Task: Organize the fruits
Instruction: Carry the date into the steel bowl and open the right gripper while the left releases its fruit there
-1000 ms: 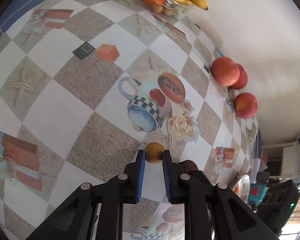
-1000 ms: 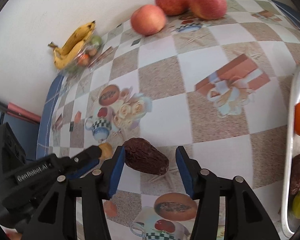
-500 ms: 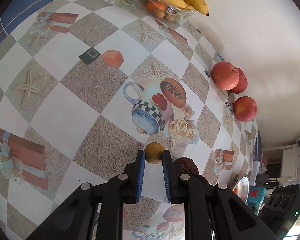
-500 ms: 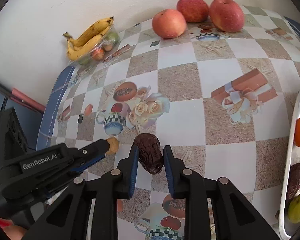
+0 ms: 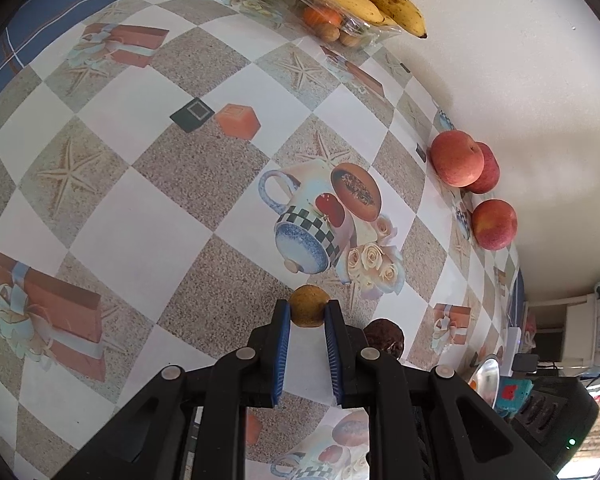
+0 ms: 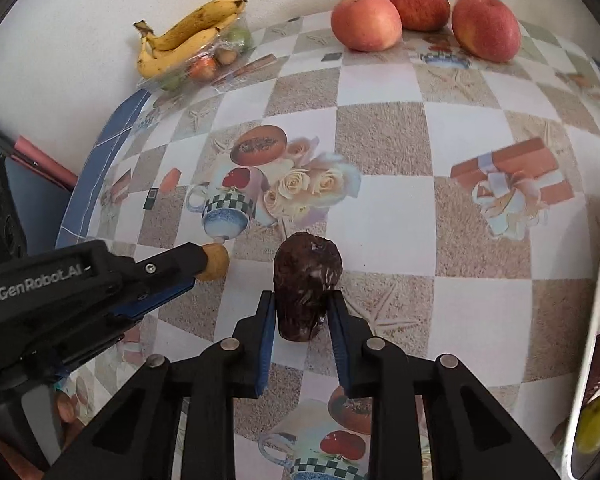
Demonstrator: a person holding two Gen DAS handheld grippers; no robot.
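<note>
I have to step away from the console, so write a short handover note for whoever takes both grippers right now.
Left gripper: shut on the small tan round fruit.
Right gripper: shut on the dark wrinkled fruit; whether it is clear of the tablecloth I cannot tell.
Metal tray at the right edge already holds orange, dark and green fruit.
Three apples sit by the wall; bananas lie on a clear bag of small fruit.
Done: both pieces gripped.
Left: probably carry both to the tray, then deal with the apples and bananas.
</note>
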